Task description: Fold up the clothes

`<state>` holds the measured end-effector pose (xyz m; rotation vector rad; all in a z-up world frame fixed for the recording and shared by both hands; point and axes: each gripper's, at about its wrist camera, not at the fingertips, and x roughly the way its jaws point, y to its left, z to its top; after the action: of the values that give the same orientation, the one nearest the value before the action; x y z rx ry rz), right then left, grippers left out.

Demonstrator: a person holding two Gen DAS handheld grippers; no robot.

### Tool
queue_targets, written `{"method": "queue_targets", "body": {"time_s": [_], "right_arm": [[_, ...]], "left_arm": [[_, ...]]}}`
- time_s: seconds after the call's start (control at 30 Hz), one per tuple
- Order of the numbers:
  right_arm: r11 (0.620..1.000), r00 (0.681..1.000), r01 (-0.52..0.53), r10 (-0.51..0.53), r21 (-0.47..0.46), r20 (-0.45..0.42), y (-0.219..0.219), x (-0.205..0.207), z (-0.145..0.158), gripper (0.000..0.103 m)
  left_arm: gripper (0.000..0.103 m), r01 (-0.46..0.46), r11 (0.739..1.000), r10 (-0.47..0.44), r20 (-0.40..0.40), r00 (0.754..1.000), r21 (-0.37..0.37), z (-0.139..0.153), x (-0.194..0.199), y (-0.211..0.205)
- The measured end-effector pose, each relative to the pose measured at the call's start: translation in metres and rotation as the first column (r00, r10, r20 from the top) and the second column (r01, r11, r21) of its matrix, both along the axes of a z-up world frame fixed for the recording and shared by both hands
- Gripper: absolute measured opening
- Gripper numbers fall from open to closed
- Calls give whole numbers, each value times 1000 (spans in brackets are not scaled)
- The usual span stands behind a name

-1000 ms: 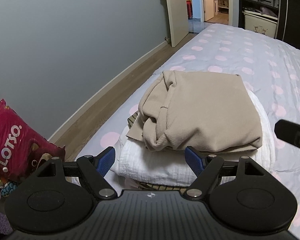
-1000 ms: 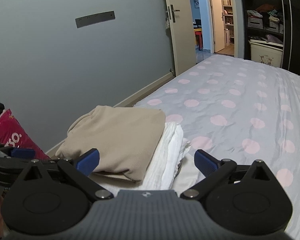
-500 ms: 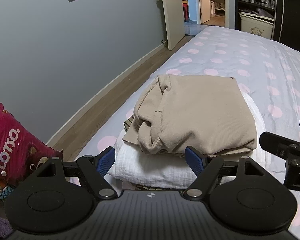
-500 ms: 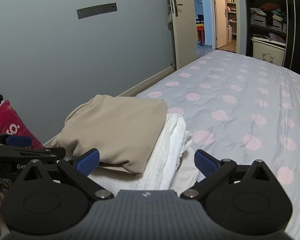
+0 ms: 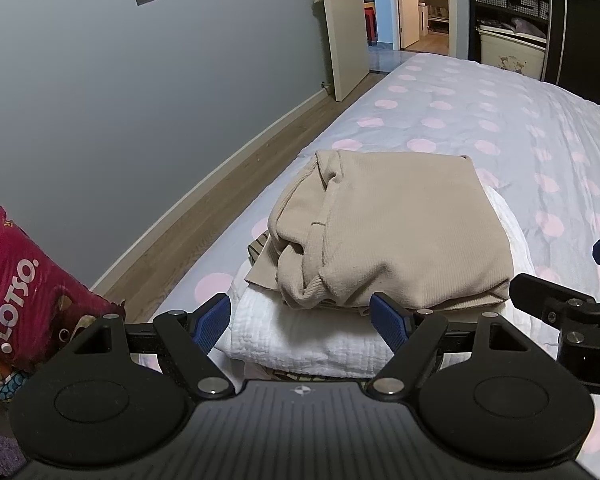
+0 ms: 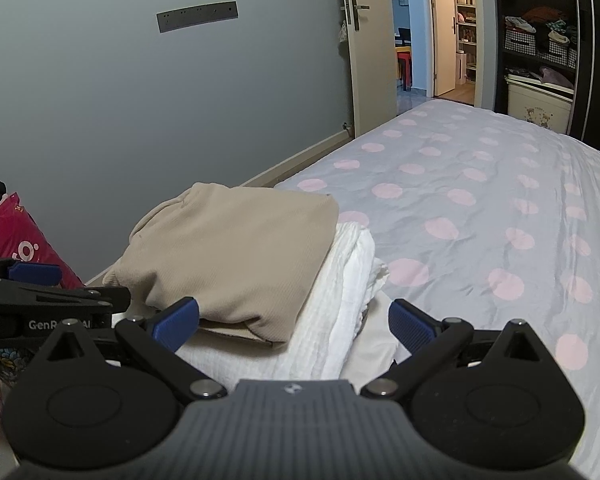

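**Two open grippers over a stack of folded clothes**

The left gripper (image 5: pixel 300 320) has its jaws spread wide with nothing between the blue pads; it hangs just above the near end of the stack, touching nothing. The right gripper (image 6: pixel 294 322) is also spread wide and empty, hanging over the stack's right edge where it meets the bed (image 6: pixel 480 216). Each gripper shows at the side of the other's view.

The stack sits near the bed's left edge, at its near end. On top lies a folded beige top (image 5: pixel 392 232), its bunched sleeves and cuff turned toward the bed's left edge. Under it is a folded white blanket (image 5: pixel 300 336), wider than the top, so its edges show around it. A striped cloth (image 5: pixel 258 248) peeks out between them, and more cloth shows below the blanket; what it is cannot be told.

The bed cover is pale grey with pink dots. Off the bed's near left corner stands a pink bag (image 5: pixel 24 292). A grey wall (image 5: pixel 140 100) runs beside the bed, and an open door (image 5: pixel 342 28) stands beyond.
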<state>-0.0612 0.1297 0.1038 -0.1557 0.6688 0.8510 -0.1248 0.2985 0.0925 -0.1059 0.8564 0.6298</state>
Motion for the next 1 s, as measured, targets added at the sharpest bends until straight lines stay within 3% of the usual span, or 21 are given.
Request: {"method": "queue_targets", "body": {"time_s": [1.0], "right_arm": [[1000, 1000, -5, 5, -5, 0, 0, 0, -1, 102]], "left_arm": [[76, 6, 1000, -6, 2, 1000, 6, -1, 3, -5]]}}
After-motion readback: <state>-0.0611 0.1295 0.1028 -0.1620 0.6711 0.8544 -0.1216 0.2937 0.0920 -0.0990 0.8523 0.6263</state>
